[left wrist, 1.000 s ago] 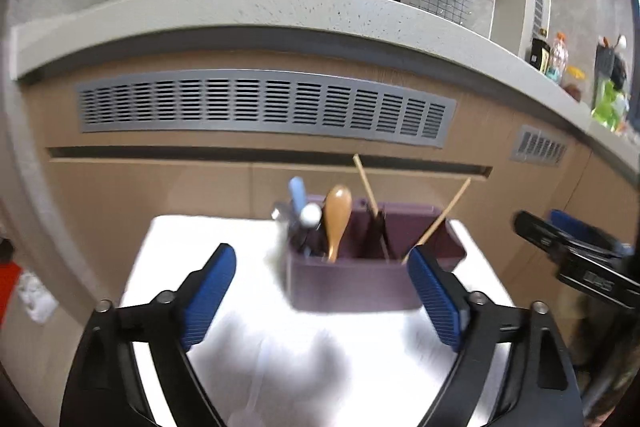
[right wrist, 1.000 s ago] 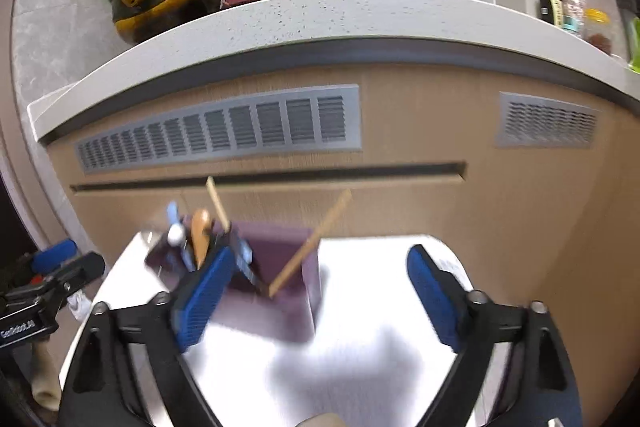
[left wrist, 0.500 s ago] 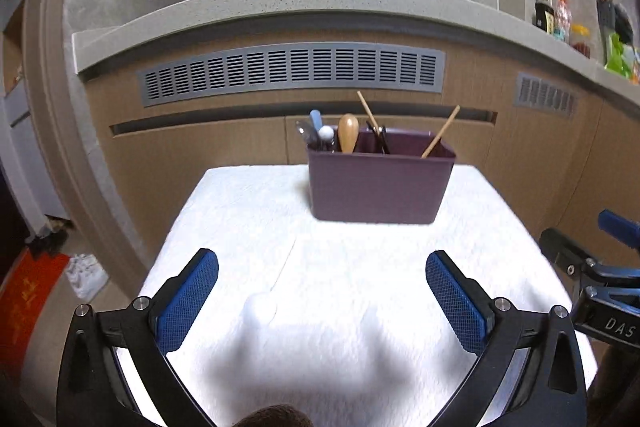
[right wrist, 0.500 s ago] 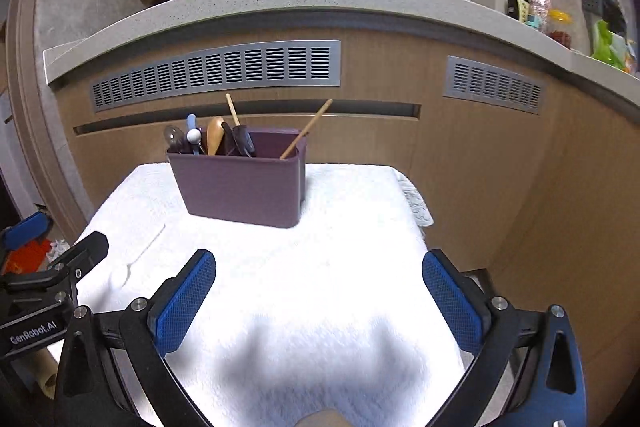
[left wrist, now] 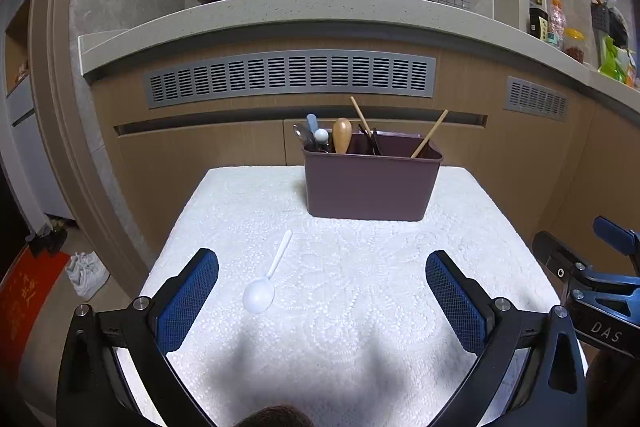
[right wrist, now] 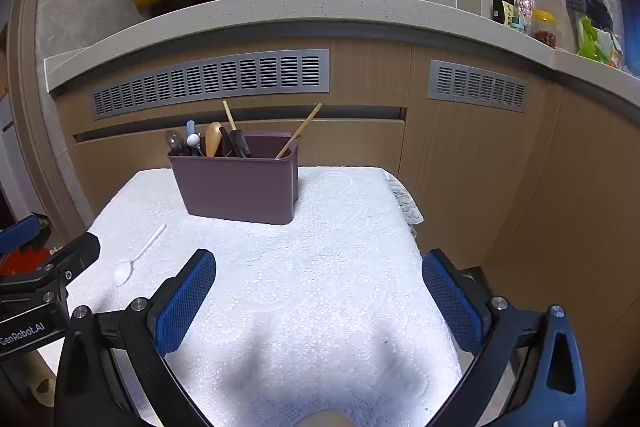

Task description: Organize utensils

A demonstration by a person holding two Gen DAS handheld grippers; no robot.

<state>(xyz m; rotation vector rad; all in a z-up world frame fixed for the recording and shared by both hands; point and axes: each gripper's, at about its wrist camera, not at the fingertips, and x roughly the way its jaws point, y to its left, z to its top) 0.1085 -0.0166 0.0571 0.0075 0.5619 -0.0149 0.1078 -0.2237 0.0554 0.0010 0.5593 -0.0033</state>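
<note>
Both my grippers have drawn back from the holder since a second ago: it filled the space just past my fingertips then, and now it stands at the far end of the bench with open cloth between us, and the white spoon has come into view.

The bench [left wrist: 472,227] is covered by a white textured cloth [right wrist: 320,287] and sits against a wooden cabinet front with grey vents [left wrist: 290,77]. The purple utensil holder [left wrist: 372,185] stands upright on the cloth at the far side, holding a wooden spoon [left wrist: 342,135], two wooden chopsticks [left wrist: 430,133], dark utensils and a few metal and white-tipped ones bunched at its left end.

My left gripper [left wrist: 322,291] hovers over the near part of the cloth, jaws wide apart and holding nothing. My right gripper [right wrist: 318,291] hovers likewise, jaws spread and empty.

The white plastic spoon [left wrist: 266,277] lies flat on the cloth, well apart from the holder, bowl toward me and handle pointing toward the holder. It rests just inside my left gripper's left finger, touching neither finger.
</note>
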